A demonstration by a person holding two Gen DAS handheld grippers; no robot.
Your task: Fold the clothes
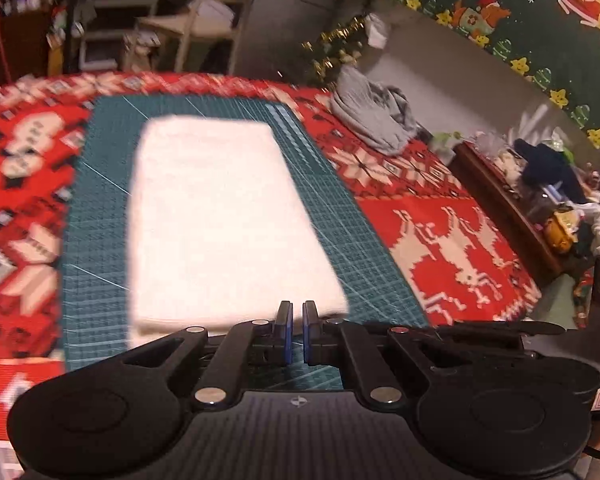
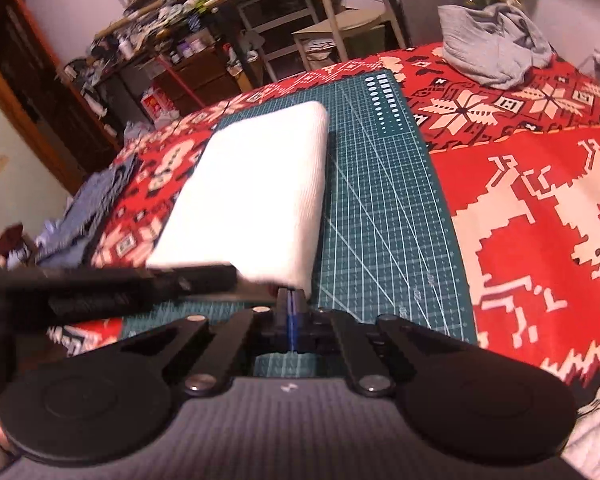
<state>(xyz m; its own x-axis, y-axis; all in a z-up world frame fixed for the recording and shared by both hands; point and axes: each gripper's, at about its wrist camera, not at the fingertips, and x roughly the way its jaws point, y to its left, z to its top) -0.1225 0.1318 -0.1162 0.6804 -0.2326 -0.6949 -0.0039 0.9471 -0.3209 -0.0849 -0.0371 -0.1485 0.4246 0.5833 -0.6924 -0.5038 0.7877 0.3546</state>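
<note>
We see a worktop (image 2: 540,200) covered with a red cloth that has white reindeer and snowflakes on it. A green cutting mat (image 1: 360,216) with white grid lines lies on the cloth. On the mat sits a white folded cloth (image 1: 220,216), flat and neat, like a long rectangle. In the right wrist view the same white folded cloth (image 2: 256,192) lies toward the left part of the mat (image 2: 380,208).

Far back on the worktop there is a gray crumpled garment (image 1: 372,116), well apart from the mat. We see it in the right wrist view too (image 2: 496,48). At the left edge of the worktop lies some blue fabric (image 2: 88,200); it is blurry, so it may be more clothes. Behind the worktop stand a pale chair (image 2: 348,12) and messy shelves. A green Christmas banner (image 1: 520,4) hangs on the wall to the right.

Our left hand-held gripper (image 1: 297,316) is at the near edge of the white cloth. Its blue-faced fingers are a little apart, with a thin gap, and nothing is between them. Our right hand-held gripper (image 2: 291,304) is at the near right corner of the white cloth. Its fingers are pressed together, and we cannot tell if any cloth is pinched there. A dark blurry bar, likely the other tool, crosses in front of the cloth's near edge.
</note>
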